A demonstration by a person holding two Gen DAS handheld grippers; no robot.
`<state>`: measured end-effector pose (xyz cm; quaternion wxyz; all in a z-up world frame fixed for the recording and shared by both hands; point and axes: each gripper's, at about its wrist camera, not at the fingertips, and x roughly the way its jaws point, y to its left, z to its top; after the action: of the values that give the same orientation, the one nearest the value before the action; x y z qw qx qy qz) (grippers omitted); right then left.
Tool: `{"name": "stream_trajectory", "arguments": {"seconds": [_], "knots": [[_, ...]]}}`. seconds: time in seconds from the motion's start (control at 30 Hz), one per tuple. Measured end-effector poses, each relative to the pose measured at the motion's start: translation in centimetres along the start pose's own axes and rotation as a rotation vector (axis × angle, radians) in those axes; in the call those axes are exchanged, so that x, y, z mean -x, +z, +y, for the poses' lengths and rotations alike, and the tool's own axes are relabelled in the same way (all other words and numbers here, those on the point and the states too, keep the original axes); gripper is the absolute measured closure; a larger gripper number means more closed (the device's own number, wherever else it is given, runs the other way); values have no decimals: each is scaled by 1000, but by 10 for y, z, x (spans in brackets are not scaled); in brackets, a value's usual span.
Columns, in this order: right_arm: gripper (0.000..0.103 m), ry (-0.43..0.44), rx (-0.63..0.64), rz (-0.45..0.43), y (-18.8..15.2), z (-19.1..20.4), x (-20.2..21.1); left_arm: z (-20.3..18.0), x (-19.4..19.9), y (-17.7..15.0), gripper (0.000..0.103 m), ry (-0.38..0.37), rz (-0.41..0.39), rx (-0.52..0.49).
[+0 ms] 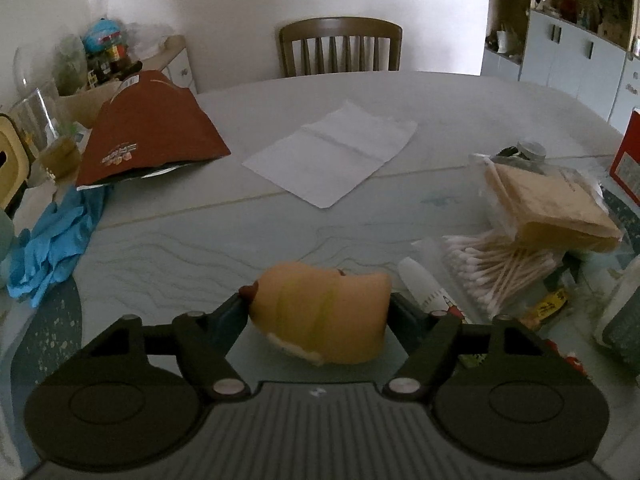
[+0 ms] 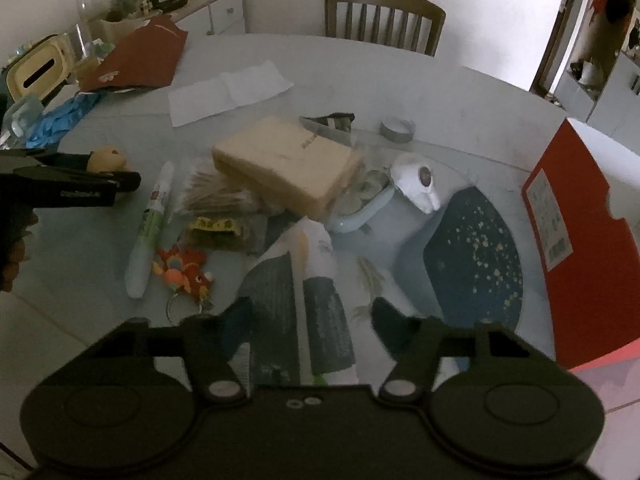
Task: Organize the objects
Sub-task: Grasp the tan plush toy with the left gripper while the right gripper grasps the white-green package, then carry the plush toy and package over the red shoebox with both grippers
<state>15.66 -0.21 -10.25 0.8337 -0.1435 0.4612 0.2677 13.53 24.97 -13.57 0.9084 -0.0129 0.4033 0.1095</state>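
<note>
My left gripper is shut on a soft tan toy hot dog with green stripes, held just above the table. It also shows in the right wrist view at the far left, between the left gripper's black fingers. My right gripper is open above a grey-and-white sock lying among a pile: a tan notebook, a bag of cotton swabs, a white tube, an orange plush keychain.
A red box stands at the right edge. A dark speckled mat, a white paper sheet, a brown bag, blue gloves and a chair behind the table are in view.
</note>
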Motion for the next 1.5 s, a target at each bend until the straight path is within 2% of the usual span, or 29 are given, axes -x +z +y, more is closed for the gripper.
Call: {"name": "stream_trajectory", "arguments": {"seconds": [0.1, 0.17, 0.2, 0.3, 0.37, 0.63, 0.87, 1.17, 1.5], "knots": [[66, 15, -7, 10, -1, 0, -1, 0, 1, -1, 30, 1, -3, -7], [72, 17, -5, 9, -1, 1, 0, 0, 2, -1, 31, 8, -5, -11], [80, 19, -6, 7, -1, 0, 0, 0, 3, -2, 31, 9, -7, -10], [90, 22, -8, -2, -1, 0, 4, 2, 9, -4, 32, 16, -10, -7], [92, 10, -3, -11, -2, 1, 8, 3, 14, -5, 33, 12, -15, -4], [93, 28, -49, -58, -7, -9, 31, -1, 52, -2, 33, -22, -53, -17], [93, 44, -103, -106, -8, -32, 63, -30, 91, 12, 33, -82, -94, -46], [93, 47, -103, -181, -4, -87, 107, -110, 125, 35, 33, -170, -126, -104], [93, 52, -108, -221, -2, -169, 135, -229, 139, 68, 33, -274, -168, -187]]}}
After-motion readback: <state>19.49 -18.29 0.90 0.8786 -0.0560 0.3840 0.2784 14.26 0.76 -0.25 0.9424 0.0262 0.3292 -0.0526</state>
